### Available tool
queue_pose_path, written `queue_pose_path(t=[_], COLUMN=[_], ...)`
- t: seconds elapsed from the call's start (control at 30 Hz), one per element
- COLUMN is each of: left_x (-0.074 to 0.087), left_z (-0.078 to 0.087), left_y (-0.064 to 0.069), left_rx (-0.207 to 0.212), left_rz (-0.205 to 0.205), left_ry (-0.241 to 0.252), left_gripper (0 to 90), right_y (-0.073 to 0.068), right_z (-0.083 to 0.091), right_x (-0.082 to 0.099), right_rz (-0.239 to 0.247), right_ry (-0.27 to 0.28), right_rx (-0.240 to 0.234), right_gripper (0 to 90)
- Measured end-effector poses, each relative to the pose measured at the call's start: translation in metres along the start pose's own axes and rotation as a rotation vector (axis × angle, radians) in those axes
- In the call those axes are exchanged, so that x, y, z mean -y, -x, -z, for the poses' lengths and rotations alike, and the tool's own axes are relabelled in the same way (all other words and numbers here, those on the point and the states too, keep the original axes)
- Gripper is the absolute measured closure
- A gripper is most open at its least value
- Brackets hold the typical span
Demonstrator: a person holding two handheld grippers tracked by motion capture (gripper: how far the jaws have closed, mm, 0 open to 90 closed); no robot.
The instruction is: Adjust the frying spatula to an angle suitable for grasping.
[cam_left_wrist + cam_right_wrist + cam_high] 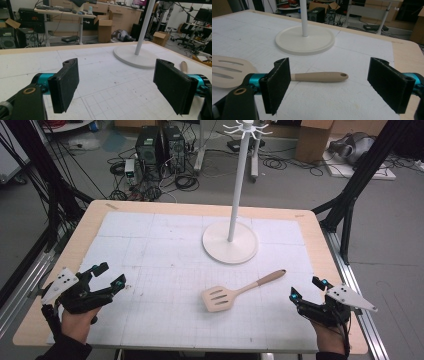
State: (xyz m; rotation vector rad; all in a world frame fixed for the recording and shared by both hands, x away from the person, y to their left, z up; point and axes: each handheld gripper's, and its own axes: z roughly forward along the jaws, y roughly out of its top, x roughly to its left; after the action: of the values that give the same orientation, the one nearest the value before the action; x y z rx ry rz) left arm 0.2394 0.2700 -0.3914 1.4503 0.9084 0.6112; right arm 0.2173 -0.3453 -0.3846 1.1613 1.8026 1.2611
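The spatula [235, 292] lies flat on the white mat [165, 255], near the front of the table [310, 220]. Its wide slotted end points to the left and its light brown handle [320, 76] points up to the right. The tall white stand [230, 241] sits just behind it, not touching. The right gripper [306, 290] is near the handle end, with its jaws wide apart and nothing in them. The left gripper [109, 275] is far off on the other side, also wide and holding nothing.
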Motion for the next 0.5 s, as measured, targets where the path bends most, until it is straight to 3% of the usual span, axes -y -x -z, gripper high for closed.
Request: queue_pose_path(t=[0.23,0.5], left_x=[0.002,0.002], left_z=[-0.006,-0.004], left_y=[-0.001,0.000], left_rx=[-0.015,-0.020], left_rz=[0.005,0.002], left_ry=[-0.013,-0.014], left_gripper=[21.9,24.2], right_y=[0.008,0.025], right_z=[-0.005,-0.015], right_x=[0.003,0.005], right_rz=[-0.029,-0.113], right_ry=[-0.002,0.015], right_rx=[0.016,0.052], right_gripper=[18.6,36.6])
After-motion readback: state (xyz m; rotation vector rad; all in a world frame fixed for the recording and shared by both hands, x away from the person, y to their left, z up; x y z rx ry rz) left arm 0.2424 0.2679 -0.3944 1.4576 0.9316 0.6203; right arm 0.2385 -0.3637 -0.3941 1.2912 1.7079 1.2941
